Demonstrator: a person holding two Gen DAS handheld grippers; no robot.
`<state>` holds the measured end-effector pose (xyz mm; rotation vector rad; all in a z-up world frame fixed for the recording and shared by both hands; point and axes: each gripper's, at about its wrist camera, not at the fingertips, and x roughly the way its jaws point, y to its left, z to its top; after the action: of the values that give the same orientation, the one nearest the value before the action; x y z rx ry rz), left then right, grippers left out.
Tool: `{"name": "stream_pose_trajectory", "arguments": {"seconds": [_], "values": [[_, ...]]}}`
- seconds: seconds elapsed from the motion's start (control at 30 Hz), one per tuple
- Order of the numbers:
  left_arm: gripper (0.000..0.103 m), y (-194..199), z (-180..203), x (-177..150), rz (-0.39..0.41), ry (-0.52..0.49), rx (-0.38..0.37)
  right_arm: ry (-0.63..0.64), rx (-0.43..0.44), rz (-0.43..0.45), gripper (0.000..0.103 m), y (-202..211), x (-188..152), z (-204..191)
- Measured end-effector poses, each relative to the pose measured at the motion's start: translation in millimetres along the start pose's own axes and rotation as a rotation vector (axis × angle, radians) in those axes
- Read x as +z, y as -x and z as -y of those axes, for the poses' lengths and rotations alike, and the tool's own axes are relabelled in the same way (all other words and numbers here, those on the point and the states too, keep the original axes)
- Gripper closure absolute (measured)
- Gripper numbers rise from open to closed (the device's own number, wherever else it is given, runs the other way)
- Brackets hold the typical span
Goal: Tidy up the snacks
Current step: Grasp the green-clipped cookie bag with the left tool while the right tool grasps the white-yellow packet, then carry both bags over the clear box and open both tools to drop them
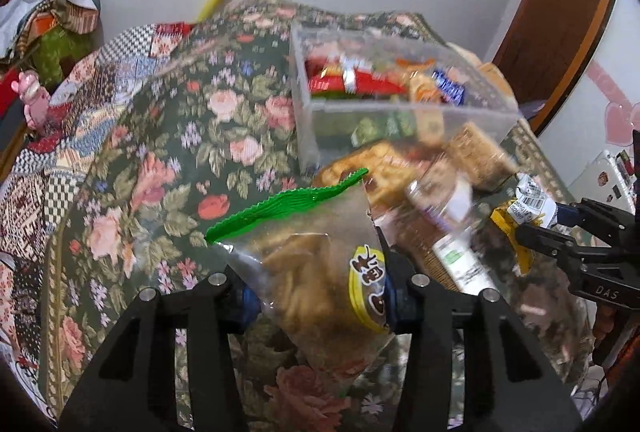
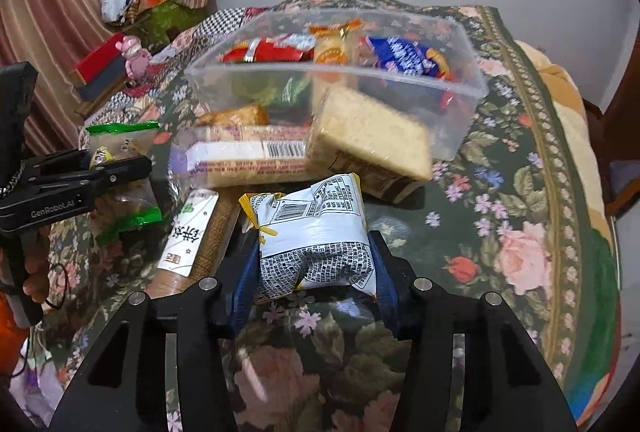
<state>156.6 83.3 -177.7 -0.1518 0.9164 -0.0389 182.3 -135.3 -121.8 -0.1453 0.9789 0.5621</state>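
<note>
Care matters here: with both jaws pinching, left gripper (image 1: 316, 296) on the cookie bag (image 1: 308, 264), right gripper (image 2: 316, 272) on the white pack (image 2: 316, 232), we should lift each clear of the pile into the far bin (image 2: 460, 135).

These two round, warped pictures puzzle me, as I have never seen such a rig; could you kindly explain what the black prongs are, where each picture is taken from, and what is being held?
No robot arm is involved: a person holds a two-finger gripper in each hand, and a fisheye camera on each looks forward along its fingers, hence the warped edges.

In the left wrist view, the left gripper is closed on a clear snack bag with a green top edge. The other gripper appears at that picture's right edge.

In the right wrist view, the right gripper is closed on a white and yellow snack packet. The left gripper shows at the left edge there.

Both work over a floral tablecloth. On it stands a clear plastic box already holding several snacks, with cracker packs piled in front.
</note>
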Motion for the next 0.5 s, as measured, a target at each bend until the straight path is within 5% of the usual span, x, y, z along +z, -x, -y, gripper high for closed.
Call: {"name": "stream_pose_trajectory", "arguments": {"seconds": [0.5], "values": [[0.056,31,27,70,0.153,-0.030,-0.036,-0.015,-0.065,0.178,0.055,46,46,17]]}}
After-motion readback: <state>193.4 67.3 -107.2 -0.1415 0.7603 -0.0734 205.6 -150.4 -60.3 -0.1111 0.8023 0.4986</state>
